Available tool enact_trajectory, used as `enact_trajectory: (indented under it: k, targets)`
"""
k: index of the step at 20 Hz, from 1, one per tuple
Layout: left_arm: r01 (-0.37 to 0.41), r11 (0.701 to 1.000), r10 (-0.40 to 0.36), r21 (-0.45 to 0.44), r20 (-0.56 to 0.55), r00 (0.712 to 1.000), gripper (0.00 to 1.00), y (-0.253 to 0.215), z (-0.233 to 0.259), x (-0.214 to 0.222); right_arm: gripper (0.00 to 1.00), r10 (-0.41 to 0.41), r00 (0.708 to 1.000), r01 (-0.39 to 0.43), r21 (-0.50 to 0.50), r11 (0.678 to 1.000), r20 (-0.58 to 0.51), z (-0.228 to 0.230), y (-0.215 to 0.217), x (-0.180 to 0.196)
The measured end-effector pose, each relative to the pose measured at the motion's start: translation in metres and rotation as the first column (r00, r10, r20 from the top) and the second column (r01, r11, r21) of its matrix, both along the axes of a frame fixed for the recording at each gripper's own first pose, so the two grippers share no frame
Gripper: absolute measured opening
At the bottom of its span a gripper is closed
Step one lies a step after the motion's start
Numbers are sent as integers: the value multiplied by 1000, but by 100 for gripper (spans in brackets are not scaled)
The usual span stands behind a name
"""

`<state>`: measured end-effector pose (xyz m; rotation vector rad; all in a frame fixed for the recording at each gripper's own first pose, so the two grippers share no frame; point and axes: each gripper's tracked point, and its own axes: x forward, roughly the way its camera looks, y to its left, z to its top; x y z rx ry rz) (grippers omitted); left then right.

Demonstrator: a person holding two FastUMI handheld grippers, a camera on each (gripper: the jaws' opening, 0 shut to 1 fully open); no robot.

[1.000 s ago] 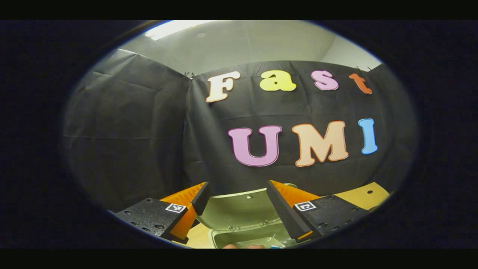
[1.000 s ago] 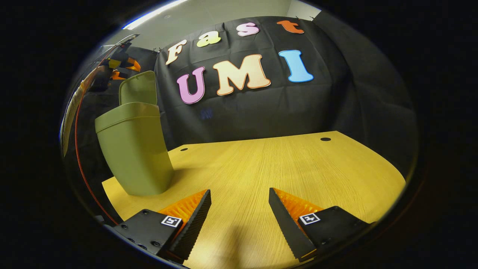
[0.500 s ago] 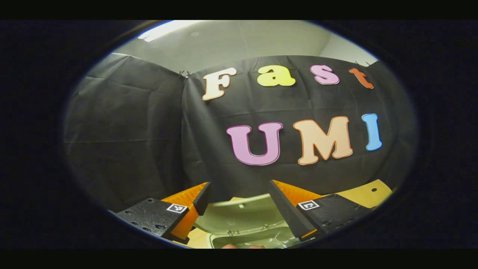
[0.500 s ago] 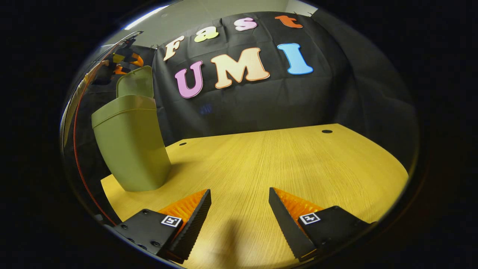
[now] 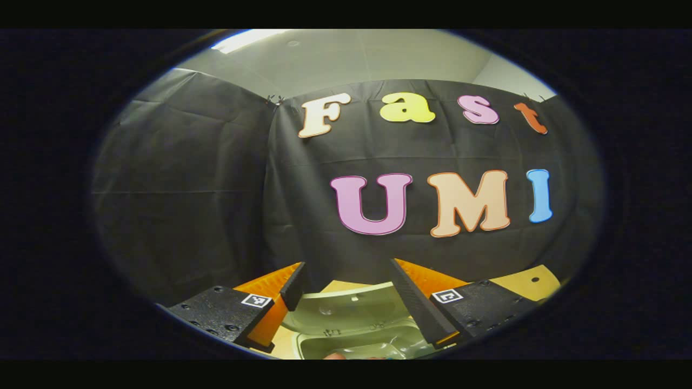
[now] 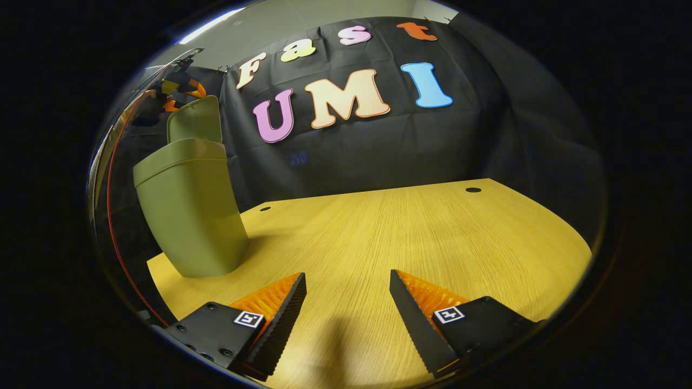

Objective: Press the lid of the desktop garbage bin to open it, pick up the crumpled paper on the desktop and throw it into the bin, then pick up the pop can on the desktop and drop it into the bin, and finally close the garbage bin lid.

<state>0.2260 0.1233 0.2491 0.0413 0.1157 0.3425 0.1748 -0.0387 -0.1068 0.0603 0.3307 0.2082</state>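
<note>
The left gripper hangs above the pale green plastic desktop garbage bin, its fingers spread with nothing between them. Below them the bin's hinged lid stands raised, and the open mouth shows what may be a clear liner and something reddish at the lower edge, too cropped to identify. In the right gripper view, the right gripper hovers low over the light wooden tabletop, released and empty. The bin stands near the table's left edge, its lid tilted up, with the left gripper just above it.
</note>
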Motion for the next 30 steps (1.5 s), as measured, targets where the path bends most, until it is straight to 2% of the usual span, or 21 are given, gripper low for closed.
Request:
enact_trajectory:
  k: [5,9,12,13,14,15,16,17,19,21,22,26,29,30]
  targets:
    - [82,996,-82,-22,-4,997,91,-27,-15,-31,98,10,1000,-10,-7,1000,-1,2,6,-1]
    - [172,984,-175,-50,-58,983,91,-56,-54,-56,98,18,1000,-18,-3,1000,1,5,8,-4]
    - [188,982,-190,-28,-72,979,90,-58,-80,-70,98,17,1000,-17,-6,1000,0,5,8,-6]
    - [205,978,-207,-30,-75,975,98,-63,-89,-74,98,17,1000,-17,-11,1000,-1,5,8,-6]
    - [216,976,-219,-41,-83,972,91,-68,-98,-77,98,17,1000,-17,-14,1000,-3,5,8,-7]
    - [232,971,-236,-57,-93,967,96,-73,-109,-80,98,18,1000,-18,-12,1000,-5,5,8,-7]
    - [249,966,-256,-75,-103,961,90,-81,-118,-85,98,19,1000,-19,-11,1000,-9,4,9,-6]
    - [261,962,-269,-85,-110,957,88,-86,-126,-89,98,21,1000,-21,-8,1000,-9,4,10,-7]
    - [288,955,-295,-76,-126,947,91,-96,-139,-96,98,21,1000,-21,-11,1000,-6,3,8,-5]
    - [302,951,-308,-65,-132,942,91,-100,-148,-100,98,21,1000,-21,-12,1000,-5,4,9,-3]
    - [311,948,-317,-64,-130,939,87,-103,-150,-102,98,21,1000,-21,-12,1000,-4,4,9,-3]
    - [310,948,-317,-71,-148,937,91,-106,-165,-108,98,29,1000,-29,-9,1000,-7,2,10,-3]
    - [321,946,-324,-48,-105,940,87,-108,-162,-112,98,31,999,-31,-11,999,-7,3,10,-4]
    - [326,944,-328,-44,-81,941,91,-109,-161,-112,98,33,999,-33,-9,999,-7,2,10,-6]
